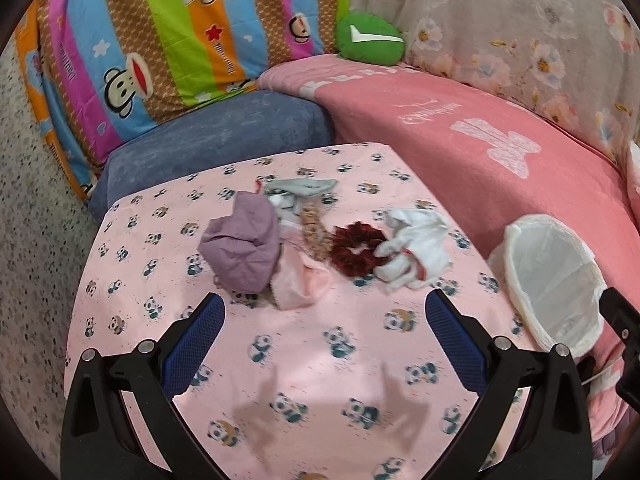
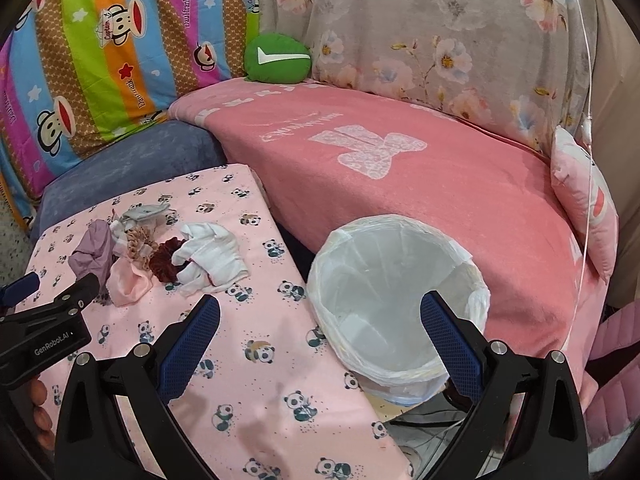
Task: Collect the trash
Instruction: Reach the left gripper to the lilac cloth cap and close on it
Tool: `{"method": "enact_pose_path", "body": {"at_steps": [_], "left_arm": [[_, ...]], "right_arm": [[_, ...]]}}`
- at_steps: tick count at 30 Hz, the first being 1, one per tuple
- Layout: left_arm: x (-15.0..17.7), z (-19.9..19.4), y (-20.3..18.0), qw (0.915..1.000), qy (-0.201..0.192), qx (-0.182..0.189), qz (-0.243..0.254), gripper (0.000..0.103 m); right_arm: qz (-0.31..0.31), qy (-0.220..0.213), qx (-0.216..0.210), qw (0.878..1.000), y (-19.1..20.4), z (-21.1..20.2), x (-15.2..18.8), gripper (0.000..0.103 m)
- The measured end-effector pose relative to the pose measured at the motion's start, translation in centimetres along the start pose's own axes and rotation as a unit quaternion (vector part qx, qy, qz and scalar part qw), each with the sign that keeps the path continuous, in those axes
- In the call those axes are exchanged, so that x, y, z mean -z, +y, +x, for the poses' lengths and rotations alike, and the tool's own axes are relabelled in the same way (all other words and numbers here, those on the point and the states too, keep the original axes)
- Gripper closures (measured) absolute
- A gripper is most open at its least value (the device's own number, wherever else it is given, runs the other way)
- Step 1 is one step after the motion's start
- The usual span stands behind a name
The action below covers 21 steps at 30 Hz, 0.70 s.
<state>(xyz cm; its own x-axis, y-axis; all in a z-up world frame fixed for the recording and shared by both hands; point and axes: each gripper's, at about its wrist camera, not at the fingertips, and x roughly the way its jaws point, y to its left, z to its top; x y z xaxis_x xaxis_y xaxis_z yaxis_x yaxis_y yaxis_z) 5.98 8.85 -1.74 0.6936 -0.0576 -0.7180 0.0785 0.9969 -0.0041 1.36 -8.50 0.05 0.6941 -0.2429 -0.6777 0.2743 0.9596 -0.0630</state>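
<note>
A pile of small items lies on the pink panda-print table [image 1: 320,380]: a crumpled purple cloth [image 1: 244,246], a pink cloth [image 1: 302,284], a dark red scrunchie [image 1: 358,254], a white cloth [image 1: 412,252] and a grey piece [image 1: 300,188]. My left gripper [image 1: 324,312] is open and empty, just short of the pile. A white-lined trash bin [image 2: 396,300] stands right of the table. My right gripper [image 2: 320,316] is open and empty, at the bin's near rim. The pile also shows in the right wrist view [image 2: 160,260].
A pink blanket [image 2: 400,168] covers the sofa behind the table and bin. A blue cushion [image 1: 216,140], a striped monkey-print sheet [image 1: 152,40], a green round pillow [image 1: 370,40] and a floral cover [image 2: 440,28] lie behind. Cables lie on the floor under the bin [image 2: 424,420].
</note>
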Motion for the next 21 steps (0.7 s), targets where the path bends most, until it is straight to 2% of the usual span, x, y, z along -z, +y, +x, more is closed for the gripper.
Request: {"method": "enact_pose_path", "body": {"at_steps": [9,18,21], "left_arm": [[-1.4,4.3,6.3,0.9988,0.027,0.009,-0.039,0.007],[-2.4,8.4,11.2,0.9932,0.053,0.046,-0.093,0.007],[-2.6,9.3,12.2,0.9898,0.061,0.070,-0.109,0.015]], "right_arm": [[0.002,0.020,-0.036,0.999,4.7,4.0,-1.2,0.005],[-0.016,0.036,-0.048,0.998,9.5,7.3,-1.9,0.005],[-0.025,0.042,-0.056,0.997,11.3,8.5,-2.2,0.005]]}}
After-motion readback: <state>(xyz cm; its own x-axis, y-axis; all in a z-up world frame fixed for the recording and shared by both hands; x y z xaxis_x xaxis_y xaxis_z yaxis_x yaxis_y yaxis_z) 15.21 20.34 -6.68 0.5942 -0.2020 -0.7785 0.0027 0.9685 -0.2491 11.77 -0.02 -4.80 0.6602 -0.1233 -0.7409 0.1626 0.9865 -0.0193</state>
